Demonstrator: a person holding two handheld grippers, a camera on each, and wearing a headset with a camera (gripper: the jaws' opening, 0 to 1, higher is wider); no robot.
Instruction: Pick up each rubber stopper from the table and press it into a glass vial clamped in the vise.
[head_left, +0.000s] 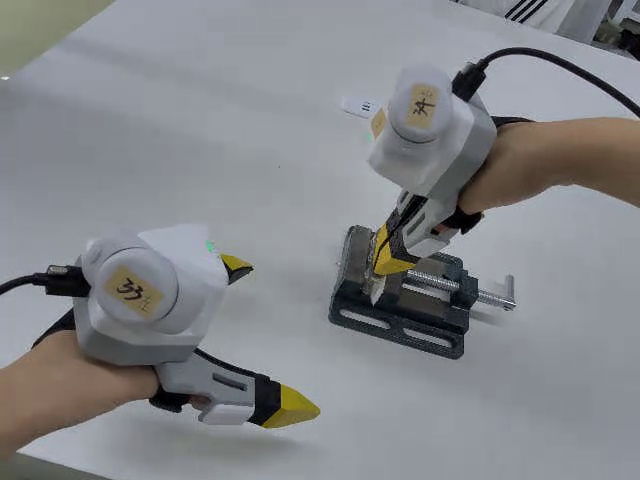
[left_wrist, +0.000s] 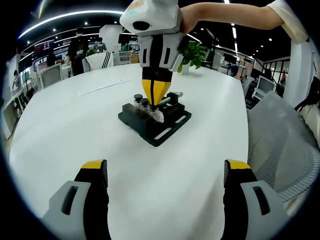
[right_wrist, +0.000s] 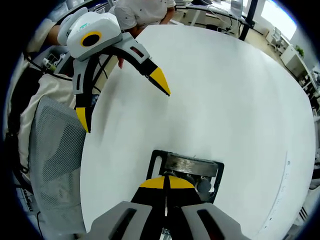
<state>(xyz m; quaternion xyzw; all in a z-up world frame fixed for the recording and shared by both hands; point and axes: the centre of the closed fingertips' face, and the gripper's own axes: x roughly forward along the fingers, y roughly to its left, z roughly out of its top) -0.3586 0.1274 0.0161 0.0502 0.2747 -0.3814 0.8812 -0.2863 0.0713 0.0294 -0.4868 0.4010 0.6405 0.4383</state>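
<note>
The vise (head_left: 400, 300) stands on the table (head_left: 200, 150) right of the middle, with vials (left_wrist: 141, 103) held side by side in it. The right gripper (head_left: 385, 262) hangs over the vise from the far right, its tips down at the vials, while the left gripper (head_left: 270, 336) is at the near left, well apart from the vise and facing it. A small tag (head_left: 358, 105) lies on the table far behind the vise.

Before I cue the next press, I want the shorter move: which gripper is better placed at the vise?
Right. The right gripper has its fingers closed right above the vials in the vise; the left gripper hangs open, well off to the side.
</note>
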